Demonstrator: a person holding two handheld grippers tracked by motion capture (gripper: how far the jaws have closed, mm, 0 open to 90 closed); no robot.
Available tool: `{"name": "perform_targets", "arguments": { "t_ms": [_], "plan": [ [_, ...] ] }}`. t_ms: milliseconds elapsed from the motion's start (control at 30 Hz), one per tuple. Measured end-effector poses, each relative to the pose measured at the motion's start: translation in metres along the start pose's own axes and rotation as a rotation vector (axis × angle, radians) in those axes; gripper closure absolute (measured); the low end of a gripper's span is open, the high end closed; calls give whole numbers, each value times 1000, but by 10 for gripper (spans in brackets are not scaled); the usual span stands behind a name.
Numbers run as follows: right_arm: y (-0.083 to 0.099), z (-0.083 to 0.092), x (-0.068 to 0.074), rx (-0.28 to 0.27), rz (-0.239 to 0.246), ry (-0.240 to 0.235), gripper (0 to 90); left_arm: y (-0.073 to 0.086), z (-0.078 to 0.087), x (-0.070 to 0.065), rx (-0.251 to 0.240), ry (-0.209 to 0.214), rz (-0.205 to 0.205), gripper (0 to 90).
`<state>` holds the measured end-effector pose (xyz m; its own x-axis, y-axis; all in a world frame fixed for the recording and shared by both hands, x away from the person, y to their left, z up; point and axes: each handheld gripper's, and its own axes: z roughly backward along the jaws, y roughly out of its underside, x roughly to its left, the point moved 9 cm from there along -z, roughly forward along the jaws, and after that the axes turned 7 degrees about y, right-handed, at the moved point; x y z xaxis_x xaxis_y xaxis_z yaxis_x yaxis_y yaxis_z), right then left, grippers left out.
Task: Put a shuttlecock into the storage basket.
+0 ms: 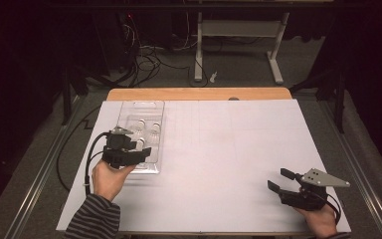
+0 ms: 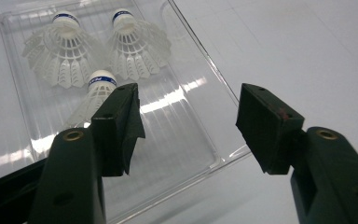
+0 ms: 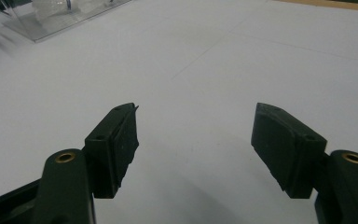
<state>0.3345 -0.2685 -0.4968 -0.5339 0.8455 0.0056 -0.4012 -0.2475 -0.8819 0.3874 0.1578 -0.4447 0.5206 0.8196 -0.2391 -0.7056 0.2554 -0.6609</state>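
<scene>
Left claw (image 2: 189, 100) wide open, nothing between the pads, hovering over the near end of a clear plastic tray (image 2: 200, 140). Nearest shuttlecock (image 2: 93, 91) sits just ahead of the left jaw, partly hidden behind it, cork end pointing away. Two more shuttlecocks (image 2: 65, 51) and (image 2: 133, 44) lie side by side beyond it, toward the tray's far end, skirts facing the claw. All three inside the tray, white feather skirts, white cork with a blue band.

Handling, my read: very light, skirts thin and crushable, so don't pinch the feathers. Take the cork end, it's the only firm bit; rounded, so it may squirt out if the squeeze is off-centre. Tray is light and glossy, likely slides on the desk (image 1: 229, 149) if nudged.

Right claw (image 3: 193, 135) also wide open and empty, low over bare desk, well apart from the tray, which sits far off to its upper left.
</scene>
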Motion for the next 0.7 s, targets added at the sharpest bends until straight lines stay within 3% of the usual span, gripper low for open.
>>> {"name": "perform_targets", "arguments": {
  "t_ms": [700],
  "plan": [
    [0, 0, 0, 3, 4, 4, 321, 16, 16, 5, -71, -17, 1, 409]
  ]
}}
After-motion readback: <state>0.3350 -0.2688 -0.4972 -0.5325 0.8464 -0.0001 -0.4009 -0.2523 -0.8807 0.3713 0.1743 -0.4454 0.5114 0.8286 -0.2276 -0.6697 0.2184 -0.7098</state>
